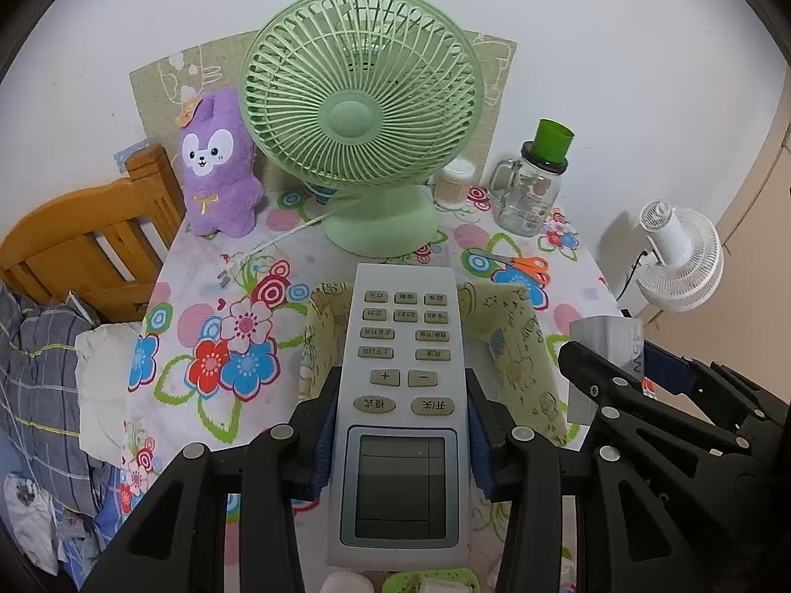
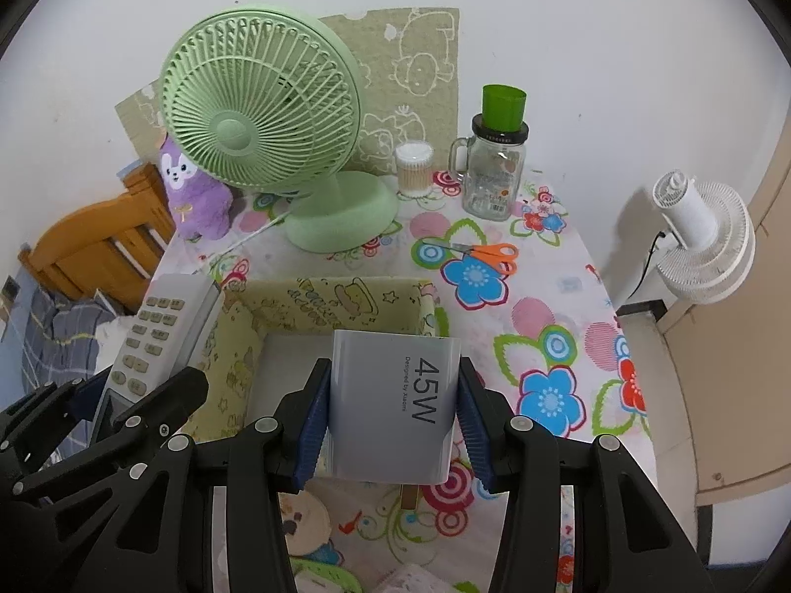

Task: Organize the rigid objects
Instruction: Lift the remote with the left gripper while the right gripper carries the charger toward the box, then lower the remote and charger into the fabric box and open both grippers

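1. Wooden chair point(image 1: 84, 242): at far left, beside the table point(image 2: 583, 306) with the flowered cloth.
2. Purple plush rabbit point(image 1: 217, 168): upright at the table's back left corner.
3. Green fan point(image 1: 361, 118): upright on its base, right of the rabbit.
4. Left gripper point(image 1: 403, 437): closed on the remote control point(image 1: 403, 395), held above the left part of the yellow box point(image 2: 336, 296), buttons facing up.
5. Right gripper point(image 2: 393, 420): clamped on the grey charger point(image 2: 393, 405) marked "45W", above the open box.
6. Orange scissors point(image 2: 474, 253): flat on the cloth, behind the box.
7. Glass jar point(image 2: 492, 173): upright near the back wall, green cup point(image 2: 503, 105) on its lid.
8. White fan point(image 2: 702, 237): off the table, far right.
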